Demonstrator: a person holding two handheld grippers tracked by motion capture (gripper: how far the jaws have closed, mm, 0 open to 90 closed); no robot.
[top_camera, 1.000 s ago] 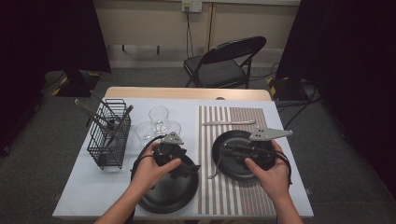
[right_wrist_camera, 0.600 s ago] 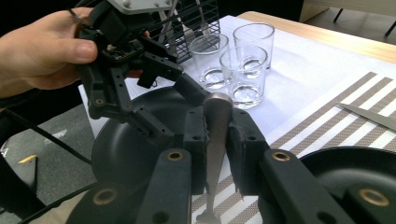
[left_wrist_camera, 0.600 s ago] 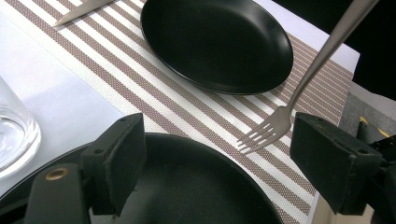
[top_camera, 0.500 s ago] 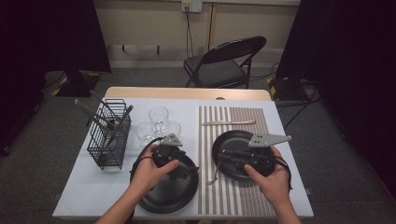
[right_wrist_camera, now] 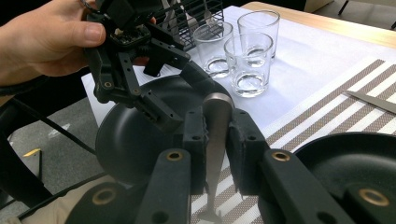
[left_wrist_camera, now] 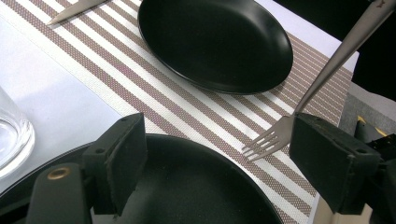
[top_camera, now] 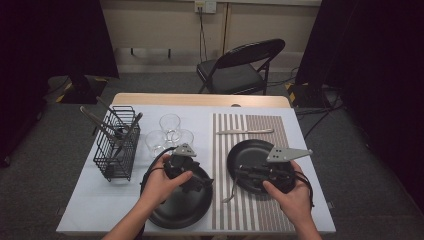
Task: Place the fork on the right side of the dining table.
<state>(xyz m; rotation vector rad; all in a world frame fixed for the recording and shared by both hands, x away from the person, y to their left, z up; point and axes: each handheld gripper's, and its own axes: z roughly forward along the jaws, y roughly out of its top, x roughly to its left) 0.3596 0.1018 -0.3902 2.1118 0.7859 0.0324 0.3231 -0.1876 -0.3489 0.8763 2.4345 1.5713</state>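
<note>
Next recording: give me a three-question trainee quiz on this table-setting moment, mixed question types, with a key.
1. True or false: the right gripper is shut on the fork handle.
2. Multiple choice: where does the table knife lie? A) in the wire cutlery basket; B) on the striped placemat, beyond the plate on it; C) in the near plate.
3. Short answer: how many drinking glasses stand beside the basket?

Key: 1 true, with the handle clamped between its fingers. 2 B. 3 three. The left gripper stands open above the near plate, holding nothing.
</note>
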